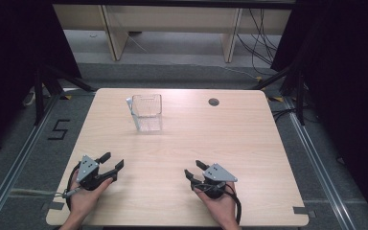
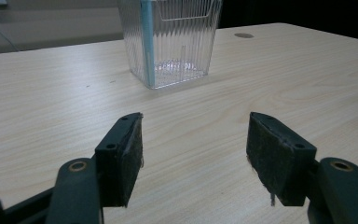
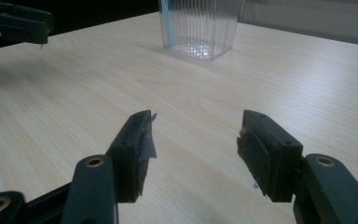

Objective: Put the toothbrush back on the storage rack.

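left gripper (image 1: pixel 113 162) and right gripper (image 1: pixel 194 168) both gape wide, holding nothing. the clear ribbed plastic container (image 1: pixel 146 112) stands upright well ahead. it's nearer the left.

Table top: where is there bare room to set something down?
Most of the table is bare: between the clear container and both grippers, and the right half past the grommet hole. Crowded only near the left gripper and right gripper.

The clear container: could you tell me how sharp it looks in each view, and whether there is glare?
High view: the clear container is small but crisp on the evenly lit table. Left gripper view: sharp ribs, bright glints at its base. Right gripper view: slightly soft, with a sheen on the wood nearby.
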A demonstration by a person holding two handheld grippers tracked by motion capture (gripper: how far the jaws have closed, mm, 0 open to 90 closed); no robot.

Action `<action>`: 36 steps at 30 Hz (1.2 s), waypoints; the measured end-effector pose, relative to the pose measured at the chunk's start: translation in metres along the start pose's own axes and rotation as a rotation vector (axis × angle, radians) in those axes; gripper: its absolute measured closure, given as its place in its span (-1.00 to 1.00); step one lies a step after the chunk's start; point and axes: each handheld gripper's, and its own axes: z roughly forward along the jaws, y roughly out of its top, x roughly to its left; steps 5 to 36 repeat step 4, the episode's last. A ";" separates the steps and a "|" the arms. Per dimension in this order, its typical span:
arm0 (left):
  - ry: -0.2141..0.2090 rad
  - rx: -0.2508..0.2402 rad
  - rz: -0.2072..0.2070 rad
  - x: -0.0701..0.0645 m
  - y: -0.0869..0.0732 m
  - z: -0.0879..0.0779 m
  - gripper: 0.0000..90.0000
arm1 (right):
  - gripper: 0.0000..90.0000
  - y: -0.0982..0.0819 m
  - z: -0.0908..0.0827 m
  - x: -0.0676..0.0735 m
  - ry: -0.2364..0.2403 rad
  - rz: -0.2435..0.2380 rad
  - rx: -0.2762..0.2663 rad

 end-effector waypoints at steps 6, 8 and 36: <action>0.004 -0.008 -0.008 0.000 0.000 -0.001 -0.22 | -0.01 0.000 -0.001 0.000 -0.001 0.007 0.011; 0.004 -0.008 -0.008 0.000 0.000 -0.001 -0.22 | -0.01 0.000 -0.001 0.000 -0.001 0.007 0.011; 0.004 -0.008 -0.008 0.000 0.000 -0.001 -0.22 | -0.01 0.000 -0.001 0.000 -0.001 0.007 0.011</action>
